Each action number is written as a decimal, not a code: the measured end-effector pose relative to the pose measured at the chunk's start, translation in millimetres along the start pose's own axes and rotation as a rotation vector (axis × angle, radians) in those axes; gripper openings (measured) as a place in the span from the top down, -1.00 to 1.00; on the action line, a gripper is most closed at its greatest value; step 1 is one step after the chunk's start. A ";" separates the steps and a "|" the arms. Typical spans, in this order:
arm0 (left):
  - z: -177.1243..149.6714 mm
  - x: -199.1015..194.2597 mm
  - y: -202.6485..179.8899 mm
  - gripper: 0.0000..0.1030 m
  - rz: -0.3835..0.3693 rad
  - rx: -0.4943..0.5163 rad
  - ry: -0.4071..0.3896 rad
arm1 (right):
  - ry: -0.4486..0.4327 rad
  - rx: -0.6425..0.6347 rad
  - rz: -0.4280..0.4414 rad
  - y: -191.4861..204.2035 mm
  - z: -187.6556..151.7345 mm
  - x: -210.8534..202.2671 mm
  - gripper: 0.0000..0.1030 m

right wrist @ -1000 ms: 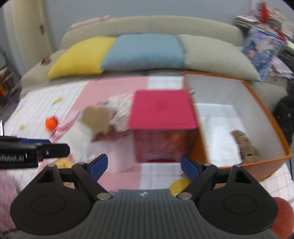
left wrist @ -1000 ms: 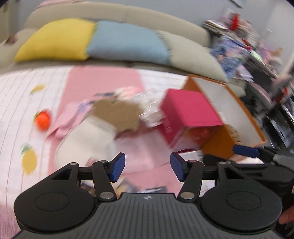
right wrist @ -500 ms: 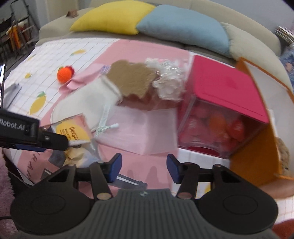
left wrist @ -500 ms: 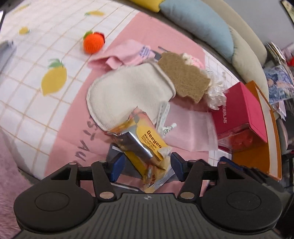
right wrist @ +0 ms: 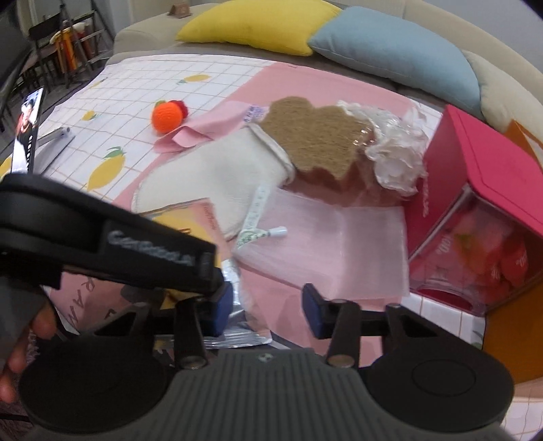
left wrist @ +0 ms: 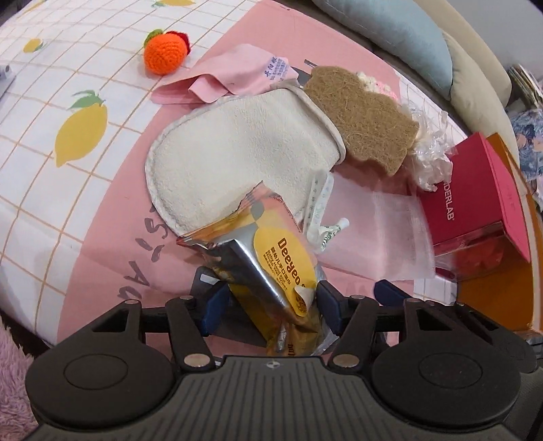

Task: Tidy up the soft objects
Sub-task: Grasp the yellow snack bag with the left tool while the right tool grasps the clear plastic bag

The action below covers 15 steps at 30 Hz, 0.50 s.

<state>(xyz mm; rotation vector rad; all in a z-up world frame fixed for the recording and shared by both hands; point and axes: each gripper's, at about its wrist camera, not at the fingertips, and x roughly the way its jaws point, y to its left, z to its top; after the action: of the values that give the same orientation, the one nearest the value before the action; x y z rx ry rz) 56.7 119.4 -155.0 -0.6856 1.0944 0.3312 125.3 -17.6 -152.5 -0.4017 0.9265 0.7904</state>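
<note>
Left gripper round "Deeyeo" pouch

A table is covered by a white grid-patterned cloth printed with lemons, on which a pink mat is laid. Behind the table, a yellow cushion and a blue cushion are seen on a beige sofa. Left of the table, chairs are visible.
</note>
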 end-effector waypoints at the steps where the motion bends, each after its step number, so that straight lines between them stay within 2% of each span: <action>1: -0.4 0.7 -1.4 -0.35 0.006 0.012 -0.004 | 0.000 -0.004 0.002 1.3 -0.4 0.7 0.30; 4: -2.2 1.8 -3.5 -0.32 0.019 0.043 -0.019 | 0.001 0.004 0.012 0.4 -0.7 2.3 0.32; 5: -2.7 2.1 -4.3 -0.21 0.022 0.053 -0.024 | 0.002 0.014 0.019 -1.2 -0.6 2.9 0.32; 7: -4.1 2.1 -7.0 -0.17 0.029 0.074 -0.031 | 0.007 0.032 0.037 -3.2 -1.0 3.6 0.33; 11: -6.8 -0.7 -10.9 0.18 0.017 0.121 -0.047 | 0.008 0.024 0.043 -1.8 -2.0 2.4 0.33; 15: -9.8 -6.4 -14.2 0.40 0.009 0.162 -0.068 | 0.006 0.026 0.056 -2.7 -2.2 -1.3 0.22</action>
<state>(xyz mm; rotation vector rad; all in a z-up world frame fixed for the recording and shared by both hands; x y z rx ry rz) 55.1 102.9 -147.1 -0.5219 1.0477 0.2681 125.6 -21.2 -152.7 -0.3567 0.9556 0.8276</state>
